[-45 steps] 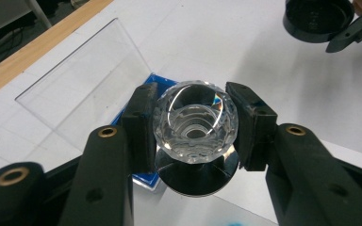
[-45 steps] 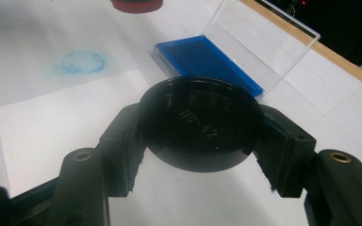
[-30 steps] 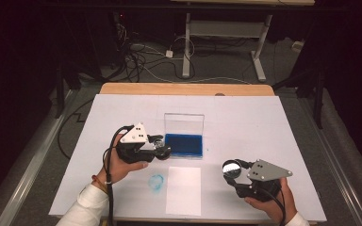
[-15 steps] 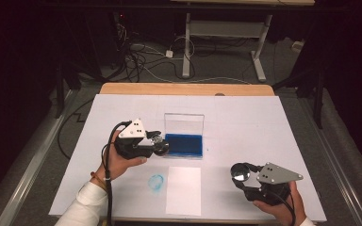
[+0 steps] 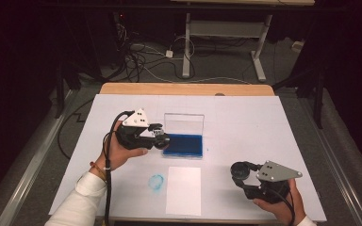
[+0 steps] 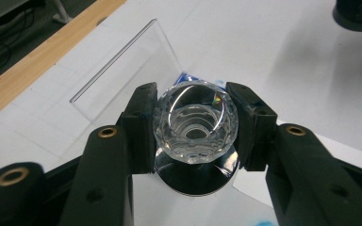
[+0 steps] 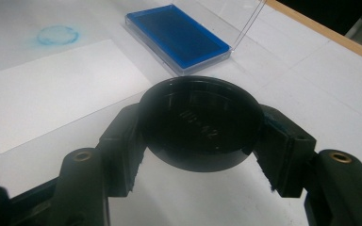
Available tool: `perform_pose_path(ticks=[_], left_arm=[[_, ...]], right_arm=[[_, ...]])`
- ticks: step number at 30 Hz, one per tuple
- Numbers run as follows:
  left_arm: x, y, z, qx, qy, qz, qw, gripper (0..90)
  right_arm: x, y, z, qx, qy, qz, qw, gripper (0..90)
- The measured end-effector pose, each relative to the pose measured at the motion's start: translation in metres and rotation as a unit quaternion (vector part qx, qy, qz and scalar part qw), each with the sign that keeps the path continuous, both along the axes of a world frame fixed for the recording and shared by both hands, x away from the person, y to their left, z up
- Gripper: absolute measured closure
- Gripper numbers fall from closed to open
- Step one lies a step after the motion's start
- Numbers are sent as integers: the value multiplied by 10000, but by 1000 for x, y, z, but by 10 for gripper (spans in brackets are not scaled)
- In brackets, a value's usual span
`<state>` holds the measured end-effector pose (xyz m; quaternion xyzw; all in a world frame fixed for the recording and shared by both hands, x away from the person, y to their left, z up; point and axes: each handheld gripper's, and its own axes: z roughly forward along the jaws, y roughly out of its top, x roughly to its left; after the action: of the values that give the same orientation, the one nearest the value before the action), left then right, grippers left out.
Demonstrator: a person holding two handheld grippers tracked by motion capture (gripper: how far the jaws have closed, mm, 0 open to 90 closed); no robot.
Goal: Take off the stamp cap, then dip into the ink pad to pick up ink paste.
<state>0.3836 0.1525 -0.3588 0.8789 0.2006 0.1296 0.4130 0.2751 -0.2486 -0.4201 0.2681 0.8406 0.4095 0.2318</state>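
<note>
Left gripper view: a faceted glass stamp (image 6: 195, 129) is clamped between the pads of the left tool (image 6: 195, 134), held just above the near edge of the blue ink pad (image 5: 183, 145). Hard, slick and likely brittle, the stamp is best gripped at its widest girth. The right tool (image 7: 198, 136) is closed on a black round cap (image 7: 199, 123), right of the pad on the counter (image 5: 245, 113).

I see a faceted clear glass stamp (image 6: 195, 125) with a dark round base held above the ink pad's left edge; its black round cap (image 7: 200, 123) is held near right.
</note>
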Motion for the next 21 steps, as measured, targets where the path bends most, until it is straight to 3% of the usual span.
perform_pose_path(ticks=[5, 11, 12, 21], left_arm=[[7, -5, 1, 148, 56, -40, 9999, 548], [9, -10, 2, 167, 111, -55, 9998, 548], [9, -11, 2, 254, 93, -56, 9996, 548], [13, -18, 17, 391, 147, -102, 9991, 548]], right_arm=[[3, 0, -1, -13, 52, -33, 10000, 389], [5, 2, -2, 11, 38, -57, 10000, 389], [4, 2, -1, 28, 32, -47, 10000, 389], [5, 2, 1, 13, -14, -27, 10000, 389]])
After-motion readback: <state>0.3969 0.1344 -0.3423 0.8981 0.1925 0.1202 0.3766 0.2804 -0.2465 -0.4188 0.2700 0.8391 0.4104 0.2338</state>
